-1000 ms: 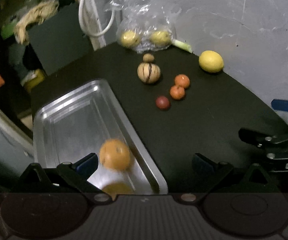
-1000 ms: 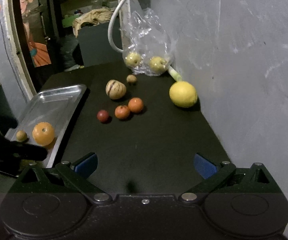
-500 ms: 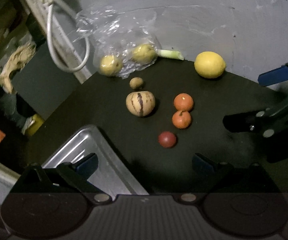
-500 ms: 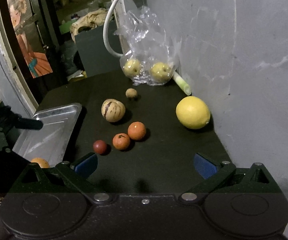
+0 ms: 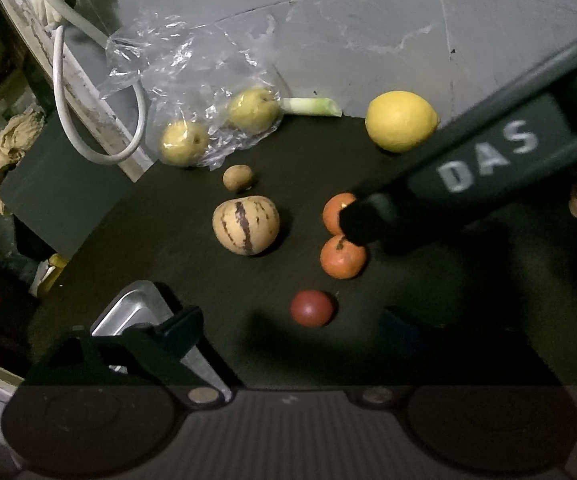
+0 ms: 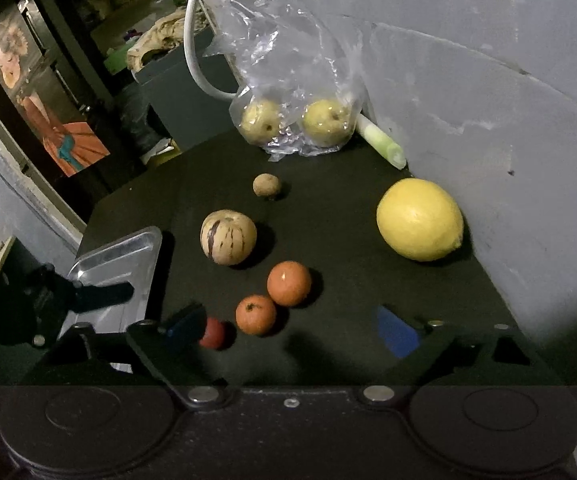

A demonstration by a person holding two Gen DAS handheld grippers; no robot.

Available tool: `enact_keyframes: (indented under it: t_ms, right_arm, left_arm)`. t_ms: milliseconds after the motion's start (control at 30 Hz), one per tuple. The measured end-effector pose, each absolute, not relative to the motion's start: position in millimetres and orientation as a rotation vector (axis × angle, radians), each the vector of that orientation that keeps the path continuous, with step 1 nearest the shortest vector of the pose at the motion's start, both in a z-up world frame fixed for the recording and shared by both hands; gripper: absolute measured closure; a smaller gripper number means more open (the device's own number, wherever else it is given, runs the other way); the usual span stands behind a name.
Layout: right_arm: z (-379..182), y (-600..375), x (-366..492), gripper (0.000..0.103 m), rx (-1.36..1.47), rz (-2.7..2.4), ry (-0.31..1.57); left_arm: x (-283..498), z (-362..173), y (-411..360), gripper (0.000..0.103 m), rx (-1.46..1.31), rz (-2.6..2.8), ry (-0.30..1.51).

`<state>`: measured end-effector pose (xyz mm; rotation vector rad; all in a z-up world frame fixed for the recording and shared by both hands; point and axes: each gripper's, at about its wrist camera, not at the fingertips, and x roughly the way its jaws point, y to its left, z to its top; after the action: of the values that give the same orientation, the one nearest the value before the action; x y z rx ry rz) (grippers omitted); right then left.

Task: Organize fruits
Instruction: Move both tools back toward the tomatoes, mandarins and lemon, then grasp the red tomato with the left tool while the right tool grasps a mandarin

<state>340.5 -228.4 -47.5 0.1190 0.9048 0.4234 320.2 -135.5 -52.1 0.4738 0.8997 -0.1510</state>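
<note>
A matte black bench (image 6: 348, 200) stands against a rough grey plaster wall (image 6: 488, 80) and carries the loose fruit. A large smooth yellow lemon (image 6: 419, 219) lies near the wall; a round cream melon with dark purple stripes (image 6: 228, 237) sits towards the middle, with a small dull brown fruit (image 6: 266, 185) behind it. Two glossy orange tangerines (image 6: 289, 283) touch each other, and a small dark red fruit (image 6: 212, 333) lies just beside the nearer one. At the back a crinkled clear plastic bag (image 6: 288, 60) holds two yellowish apples (image 6: 326, 121), with a pale green stalk (image 6: 382, 142) next to it. A shiny metal tray (image 6: 128, 256) with a rolled rim rests at the bench's left edge.

The right hand-held gripper (image 6: 292, 328), with blue pads, is spread wide above the tangerines, holding nothing. The left hand-held gripper (image 5: 288, 320) is also spread and empty, over the red fruit and the tray corner
</note>
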Motion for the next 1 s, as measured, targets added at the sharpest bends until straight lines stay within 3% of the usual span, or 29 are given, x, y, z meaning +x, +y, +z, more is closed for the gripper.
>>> enact_keyframes:
  t_ms: [500, 667, 1000]
  right_arm:
    - [-69, -207, 364, 0.050, 0.216, 0.455, 1.037]
    - [-69, -204, 366, 0.053, 0.213, 0.452, 1.044]
    - [-69, -200, 365, 0.064, 0.209, 0.447, 1.058]
  left_arm:
    - [335, -58, -132, 0.046, 0.362, -0.162, 0.933]
    - [339, -60, -131, 0.058, 0.327, -0.168, 0.950]
    - [342, -60, -130, 0.070, 0.303, -0.182, 0.964]
